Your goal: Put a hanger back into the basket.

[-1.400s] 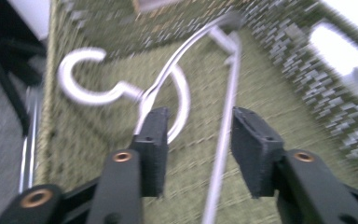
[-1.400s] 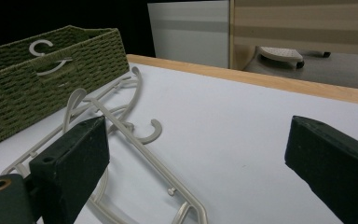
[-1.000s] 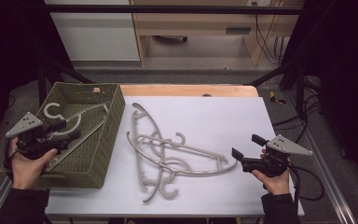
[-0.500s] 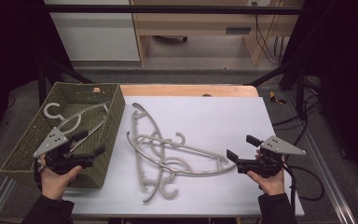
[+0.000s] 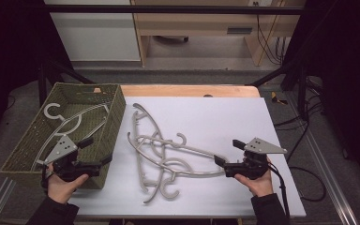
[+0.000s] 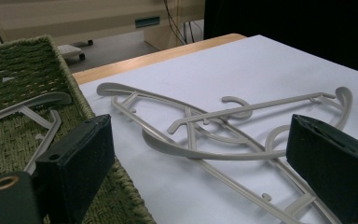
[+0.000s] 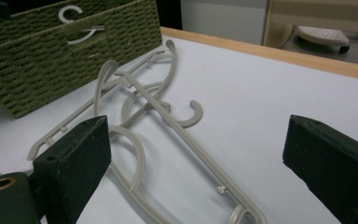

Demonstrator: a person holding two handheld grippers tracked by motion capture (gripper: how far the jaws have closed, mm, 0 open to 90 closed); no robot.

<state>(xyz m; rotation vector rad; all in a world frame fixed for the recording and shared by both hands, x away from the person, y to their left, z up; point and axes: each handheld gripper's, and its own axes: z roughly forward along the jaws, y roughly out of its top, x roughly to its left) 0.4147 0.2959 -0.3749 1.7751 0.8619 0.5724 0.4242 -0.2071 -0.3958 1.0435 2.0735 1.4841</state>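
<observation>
Pile of grey plastic clothes hangers (image 5: 161,152) lies tangled on the white table sheet (image 5: 225,117), centre-left, hooks pointing to about 5 and 6 o'clock in the high view. Green woven rectangular basket (image 5: 108,123) sits at the table's 9 o'clock edge; 1 grey hanger inside it (image 5: 68,123), just beside the pile but apart from it.

Left gripper (image 5: 93,152) hovers over the basket's near right corner at about 7 o'clock, jaws wide apart, holding nothing, aimed toward the pile. In the left gripper view the pile (image 6: 223,135) lies between and beyond the jaws.

Right gripper (image 5: 228,153) at about 4 o'clock, jaws spread, empty, tips just beside the pile's right end. The right gripper view has hangers (image 7: 168,116) ahead, basket wall (image 7: 70,51) at 10 o'clock.
</observation>
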